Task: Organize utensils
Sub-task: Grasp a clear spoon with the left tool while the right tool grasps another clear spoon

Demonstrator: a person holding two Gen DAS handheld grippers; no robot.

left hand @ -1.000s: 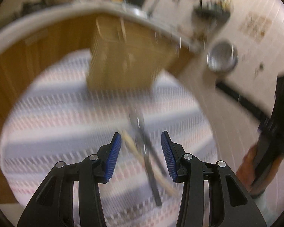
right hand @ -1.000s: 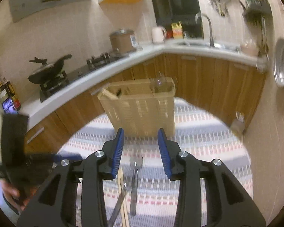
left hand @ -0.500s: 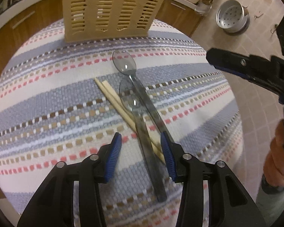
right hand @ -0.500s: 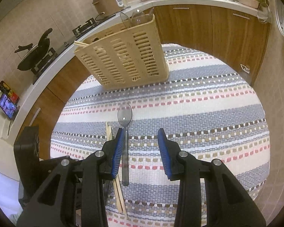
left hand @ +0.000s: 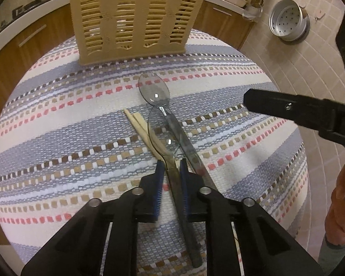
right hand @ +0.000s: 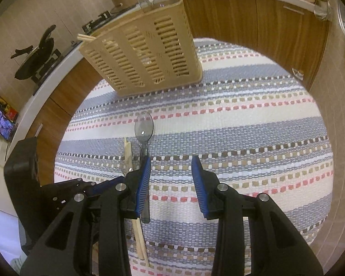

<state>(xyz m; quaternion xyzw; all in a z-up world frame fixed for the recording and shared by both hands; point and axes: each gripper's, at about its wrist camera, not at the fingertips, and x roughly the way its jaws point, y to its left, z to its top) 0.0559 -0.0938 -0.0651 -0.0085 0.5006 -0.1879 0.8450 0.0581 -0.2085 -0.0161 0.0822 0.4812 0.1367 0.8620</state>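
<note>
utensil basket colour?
Beige, slotted plastic: the utensil basket shows best in the left wrist view, standing on the striped cloth.

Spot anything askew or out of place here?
Yes: two clear spoons and the chopsticks lie crossed in a loose pile on the striped cloth, outside the slotted caddy. The left claw is shut on the nearer spoon.

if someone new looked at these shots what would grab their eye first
Probably the left claw, closed around the handle of a clear plastic spoon in the middle of the striped woven cloth. A second clear spoon and a pair of chopsticks lie crossed beside it. Behind them stands a tall beige slotted utensil basket, while the right claw hovers open over the cloth.
</note>
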